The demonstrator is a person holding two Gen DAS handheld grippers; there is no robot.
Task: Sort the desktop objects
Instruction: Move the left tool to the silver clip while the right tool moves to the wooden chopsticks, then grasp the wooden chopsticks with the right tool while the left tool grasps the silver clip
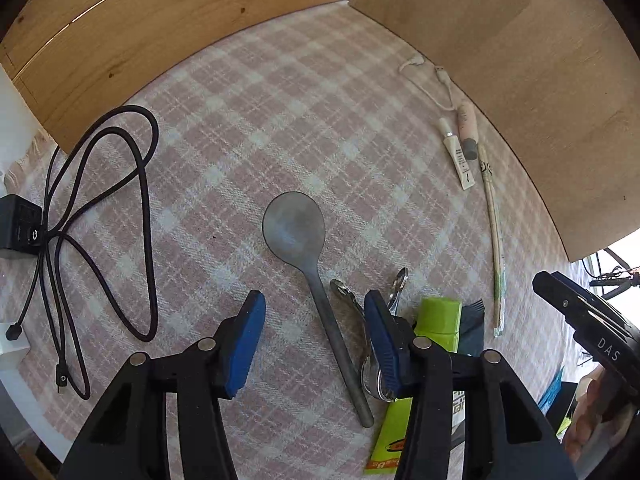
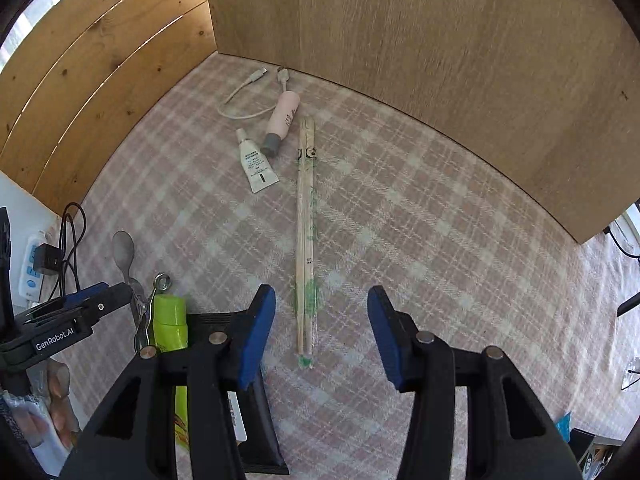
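Observation:
A grey spoon (image 1: pixel 298 236) lies on the pink plaid cloth (image 1: pixel 280 120), its handle between the fingers of my open, empty left gripper (image 1: pixel 316 338). Metal cutlery (image 1: pixel 396 286) and a green packet (image 1: pixel 438 320) lie by the left gripper's right finger. My right gripper (image 2: pixel 322 334) is open and empty, its fingers either side of the near end of wrapped wooden chopsticks (image 2: pixel 305 236). A white tube (image 2: pixel 256 166), a pink tube (image 2: pixel 282 122) and a white USB cable (image 2: pixel 248 98) lie beyond. The right gripper also shows in the left wrist view (image 1: pixel 584 316).
Wooden panels (image 2: pixel 440 60) wall the back and right of the cloth. A black cable loop (image 1: pixel 132 216) and a black charger (image 1: pixel 20 222) lie at the left, by a white power strip (image 2: pixel 30 272). A dark packet (image 2: pixel 256 420) lies under the right gripper.

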